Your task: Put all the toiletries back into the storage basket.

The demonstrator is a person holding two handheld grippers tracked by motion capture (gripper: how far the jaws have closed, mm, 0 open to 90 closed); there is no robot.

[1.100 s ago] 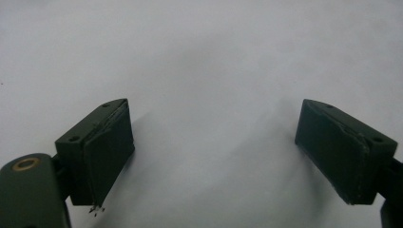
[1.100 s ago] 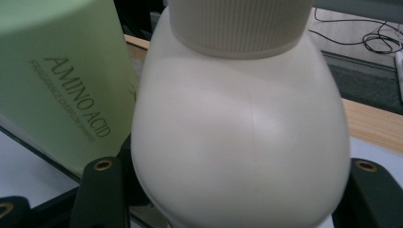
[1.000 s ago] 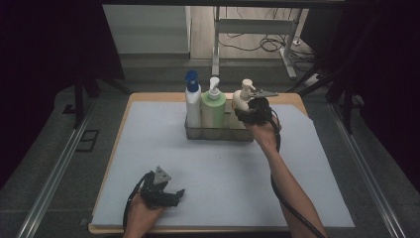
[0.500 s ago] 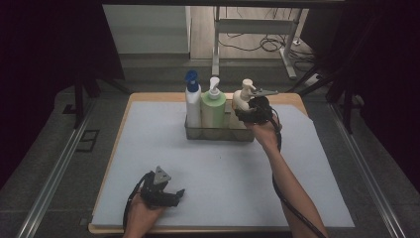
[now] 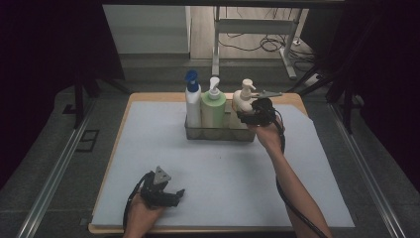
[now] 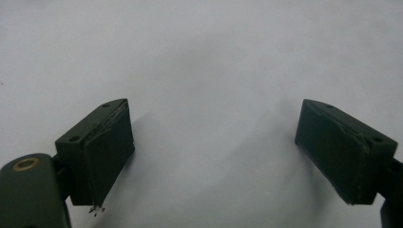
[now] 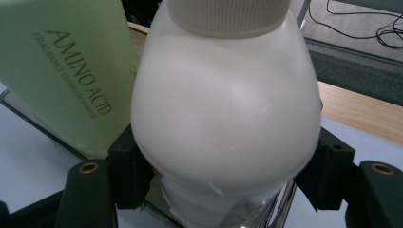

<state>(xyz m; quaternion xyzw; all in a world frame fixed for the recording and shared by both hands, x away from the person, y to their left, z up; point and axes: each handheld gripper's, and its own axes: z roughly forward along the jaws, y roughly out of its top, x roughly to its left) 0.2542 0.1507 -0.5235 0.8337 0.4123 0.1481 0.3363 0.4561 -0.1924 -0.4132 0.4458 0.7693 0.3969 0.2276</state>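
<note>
Near the front edge of the white mat (image 5: 148,148), the left gripper (image 5: 166,194) is rested with its jaws wide apart and nothing between them. Farther off, at the right end of the clear tray (image 5: 218,134), the jaws of the right gripper (image 5: 246,117) have just been opening around the cream pump bottle (image 7: 223,109); a release is judged likely. The bottle is seen upright, smooth and rounded, just beside the green bottle (image 7: 62,61).

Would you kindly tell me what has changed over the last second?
The right gripper has just been opening its jaws around the cream bottle, which sits between them in the rack. Both hands, the left gripper and the other bottles stayed put.
</note>
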